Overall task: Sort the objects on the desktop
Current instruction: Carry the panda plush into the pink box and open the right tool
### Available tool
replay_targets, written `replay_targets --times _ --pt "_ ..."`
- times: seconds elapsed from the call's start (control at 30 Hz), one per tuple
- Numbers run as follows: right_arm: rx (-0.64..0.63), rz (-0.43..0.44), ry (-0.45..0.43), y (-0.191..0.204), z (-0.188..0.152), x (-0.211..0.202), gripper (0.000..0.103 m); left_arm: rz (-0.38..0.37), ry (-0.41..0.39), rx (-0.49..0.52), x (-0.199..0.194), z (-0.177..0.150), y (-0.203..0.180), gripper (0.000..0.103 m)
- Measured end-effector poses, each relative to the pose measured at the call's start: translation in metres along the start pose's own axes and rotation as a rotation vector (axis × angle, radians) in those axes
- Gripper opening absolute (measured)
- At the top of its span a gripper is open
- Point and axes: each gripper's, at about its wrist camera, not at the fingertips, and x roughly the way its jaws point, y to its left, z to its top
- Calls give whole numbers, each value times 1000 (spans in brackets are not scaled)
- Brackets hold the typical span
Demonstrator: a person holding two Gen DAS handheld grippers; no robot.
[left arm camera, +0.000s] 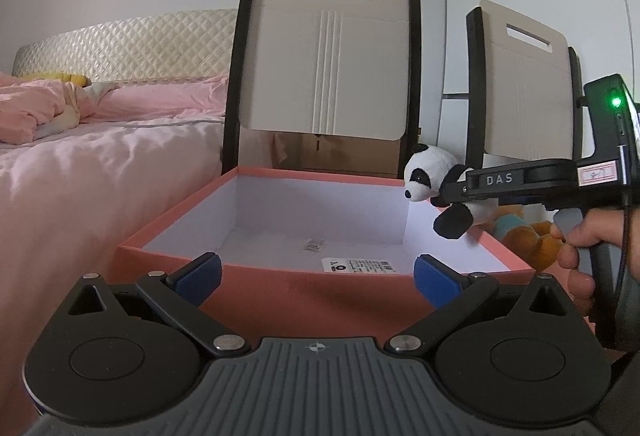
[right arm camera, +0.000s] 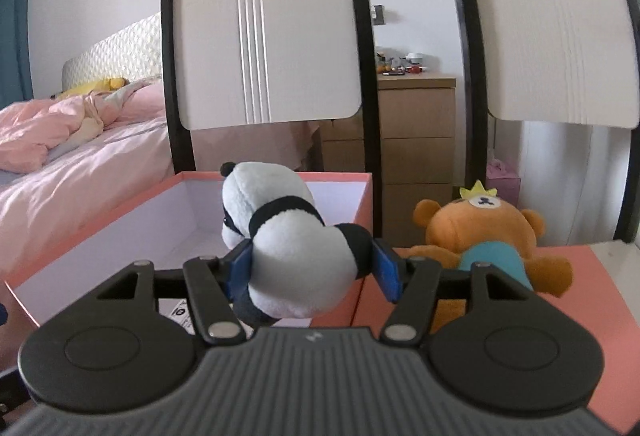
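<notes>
While the right gripper squeezes a soft plush panda between its blue-padded fingers above the box's right wall, the left gripper gapes wide before the salmon cardboard box, white-lined, holding only flat labels. A fuzzy orange bear lies beyond the right fingers.

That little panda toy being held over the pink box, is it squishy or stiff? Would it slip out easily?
The panda plush probably squashes easily: its body bulges around the right gripper pads pinching it. It looks light, since it hangs in the air from that one pinch above the box. Its fuzzy fabric likely resists slipping, though its limp leg dangles.
</notes>
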Motion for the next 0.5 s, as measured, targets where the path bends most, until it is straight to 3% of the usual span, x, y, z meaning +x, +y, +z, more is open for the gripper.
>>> replay_targets --times 0.2,0.5 --pt "-3 13 53 5 0 22 64 6 10 -18 3 2 7 103" --pt "-23 39 63 16 6 33 64 32 17 -28 8 4 14 103"
